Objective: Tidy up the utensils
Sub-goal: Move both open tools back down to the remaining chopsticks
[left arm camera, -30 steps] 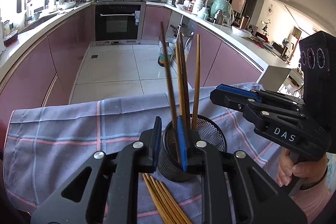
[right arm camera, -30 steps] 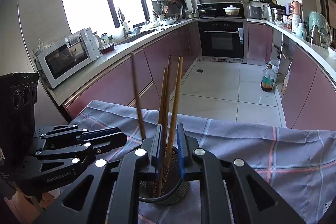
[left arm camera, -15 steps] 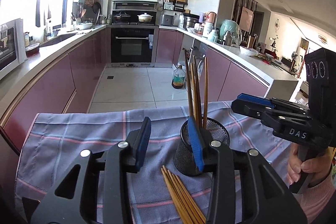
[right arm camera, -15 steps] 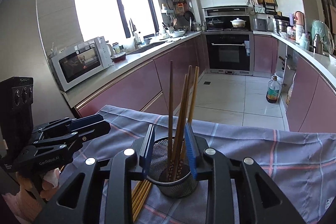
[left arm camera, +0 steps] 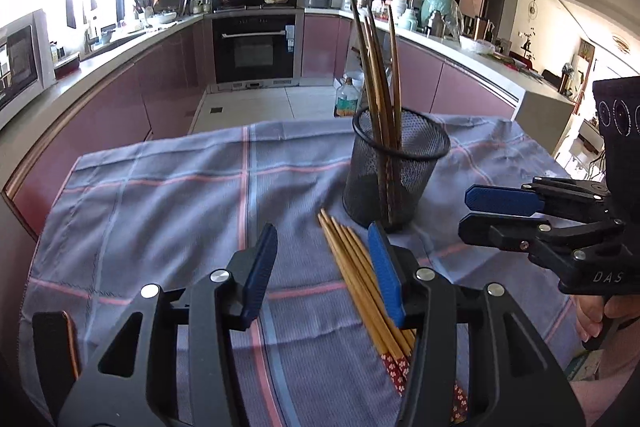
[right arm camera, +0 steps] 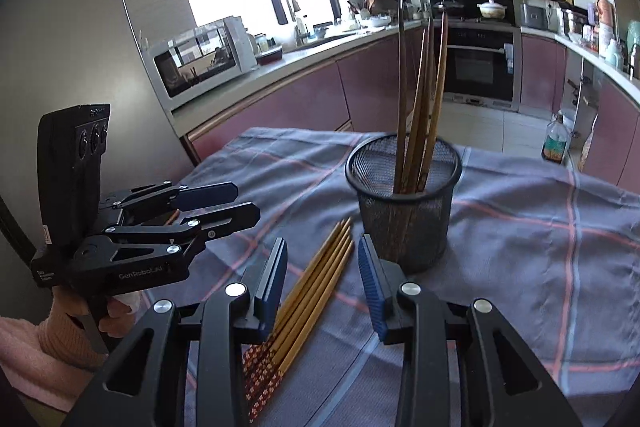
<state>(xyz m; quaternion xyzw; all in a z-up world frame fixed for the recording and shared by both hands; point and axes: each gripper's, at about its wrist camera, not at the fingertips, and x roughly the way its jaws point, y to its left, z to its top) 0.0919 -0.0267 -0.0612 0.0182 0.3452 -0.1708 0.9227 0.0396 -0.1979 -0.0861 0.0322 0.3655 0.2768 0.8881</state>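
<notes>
Black wire-mesh cylindrical holder (left arm camera: pixel 396 167) stands upright on grey-blue checked cloth w/ pink lines (left arm camera: pixel 160 211), holding several dark brown wooden chopsticks (left arm camera: pixel 380 67) leaning together. Bundle of light bamboo chopsticks w/ red floral ends (left arm camera: pixel 364 283) lies flat on cloth just beside holder. Left gripper (left arm camera: pixel 324 271) spread wide, empty, over bundle. Right gripper (right arm camera: pixel 322 283) also spread, nothing held, pads (right arm camera: pixel 370 279) either side of bundle.

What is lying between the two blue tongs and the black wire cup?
In the right wrist view, the bundle of light chopsticks lies on the cloth, between the open right tongs and the mesh cup, beside its base.
</notes>
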